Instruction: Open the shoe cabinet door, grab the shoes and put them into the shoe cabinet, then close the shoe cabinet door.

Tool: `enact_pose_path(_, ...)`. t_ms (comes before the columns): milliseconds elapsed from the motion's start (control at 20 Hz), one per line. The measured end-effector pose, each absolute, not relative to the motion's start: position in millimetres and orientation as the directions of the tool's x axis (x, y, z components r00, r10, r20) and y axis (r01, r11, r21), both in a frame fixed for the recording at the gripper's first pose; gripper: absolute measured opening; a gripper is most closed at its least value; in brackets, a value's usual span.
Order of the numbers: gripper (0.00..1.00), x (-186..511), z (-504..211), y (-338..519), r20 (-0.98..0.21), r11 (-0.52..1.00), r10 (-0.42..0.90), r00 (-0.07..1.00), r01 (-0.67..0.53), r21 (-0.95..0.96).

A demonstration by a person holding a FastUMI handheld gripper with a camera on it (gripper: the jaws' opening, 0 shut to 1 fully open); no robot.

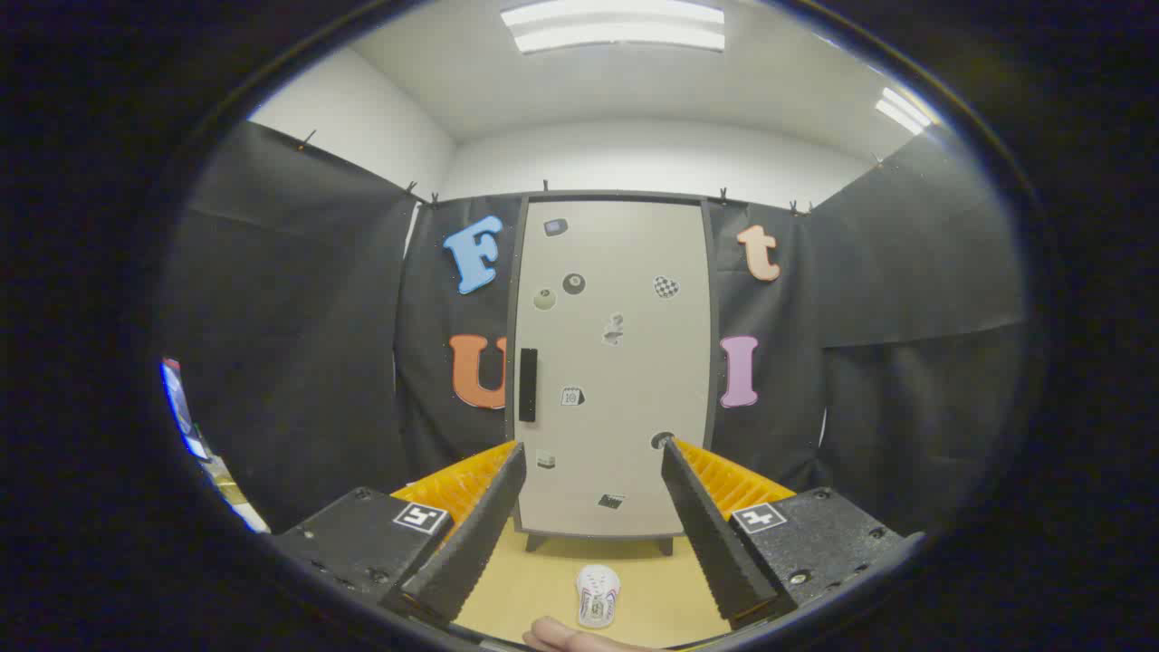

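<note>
Gripper view: the hand-held gripper point(593, 448) has its fingers spread apart, gripping nothing. Between them, low on the tan floor point(534, 580), lies a small white patterned shoe point(598, 595). Beyond the fingertips stands the tall pale-grey shoe cabinet point(616, 362), its door closed, black handle point(528, 385) at its left edge.
</note>
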State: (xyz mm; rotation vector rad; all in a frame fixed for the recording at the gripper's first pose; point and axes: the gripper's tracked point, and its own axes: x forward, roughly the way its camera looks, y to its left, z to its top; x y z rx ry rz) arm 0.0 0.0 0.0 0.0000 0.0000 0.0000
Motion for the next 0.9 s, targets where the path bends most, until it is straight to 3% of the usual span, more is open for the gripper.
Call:
enact_pose_path(600,0.99,6.7,9.3,-9.9,0.034,0.999,-0.031,0.999,0.031,0.013)
enact_pose_path(900,0.99,48.5,10.1,-11.4,0.019,0.998,-0.05,0.999,0.049,0.026)
